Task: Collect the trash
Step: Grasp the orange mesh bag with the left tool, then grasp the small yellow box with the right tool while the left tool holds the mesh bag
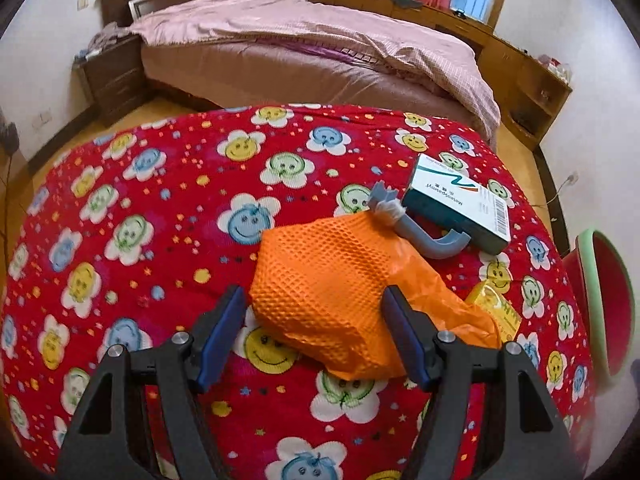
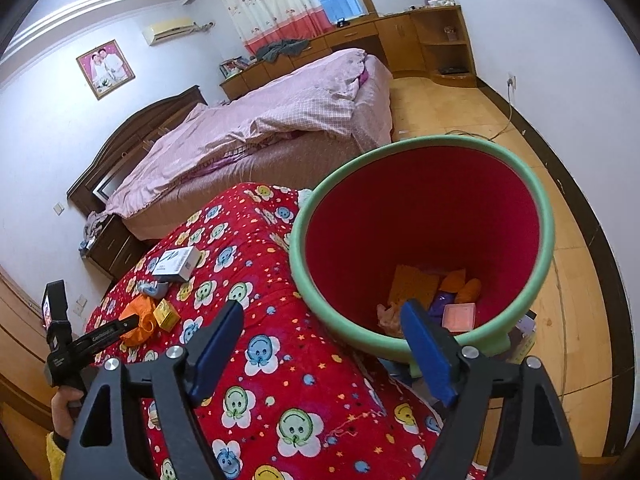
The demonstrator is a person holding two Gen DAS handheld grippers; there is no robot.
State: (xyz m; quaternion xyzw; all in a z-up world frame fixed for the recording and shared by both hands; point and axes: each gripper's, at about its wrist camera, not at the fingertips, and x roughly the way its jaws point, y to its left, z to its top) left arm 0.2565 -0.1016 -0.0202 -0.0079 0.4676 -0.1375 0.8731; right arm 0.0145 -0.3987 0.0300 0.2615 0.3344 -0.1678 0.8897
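Our left tongs gape wide around the orange bag on the red blanket, pads not gripping; right tongs spread, empty, by the bin.

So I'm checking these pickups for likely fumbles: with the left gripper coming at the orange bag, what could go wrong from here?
The left gripper stands open around the orange bag, which is soft and crumpled, so the pads may pinch only a loose fold and it could slip. The grey hook lies against the bag's far end, beside the white box, and may get dragged along. The yellow box sits close and could get nudged.
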